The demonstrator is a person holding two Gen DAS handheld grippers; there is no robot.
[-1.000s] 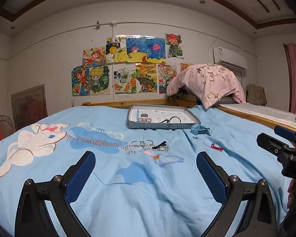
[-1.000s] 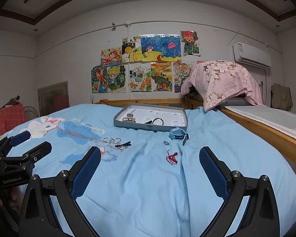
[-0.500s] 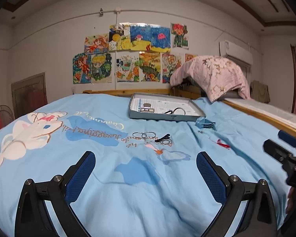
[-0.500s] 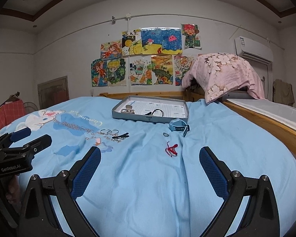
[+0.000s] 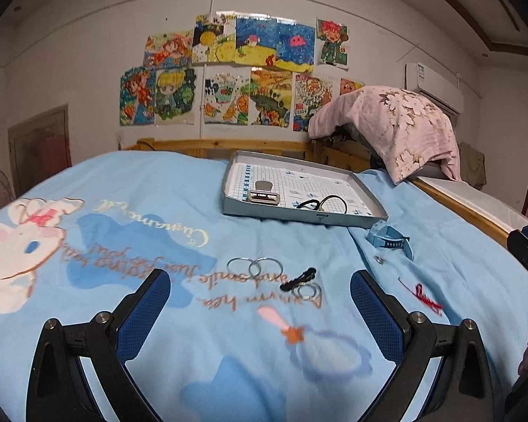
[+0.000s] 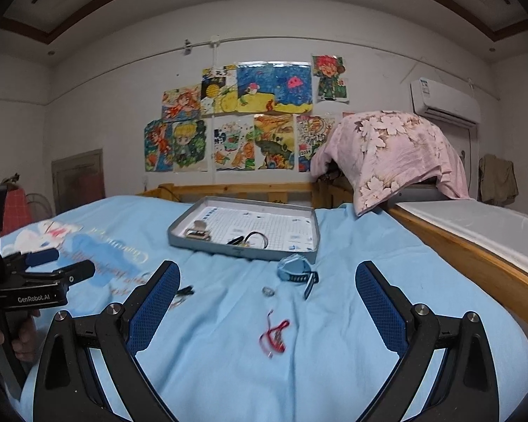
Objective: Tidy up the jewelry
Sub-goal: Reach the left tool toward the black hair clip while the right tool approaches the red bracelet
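Behind the right tongs, rings sit half hidden.

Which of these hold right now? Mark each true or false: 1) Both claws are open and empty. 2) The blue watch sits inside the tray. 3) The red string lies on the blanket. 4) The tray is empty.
1) True: the left claw and the right claw are spread with nothing between them.
2) False: the blue watch lies on the blanket just outside the tray.
3) True: the red string lies on the blanket.
4) False: it holds a metal clip and a black cord.
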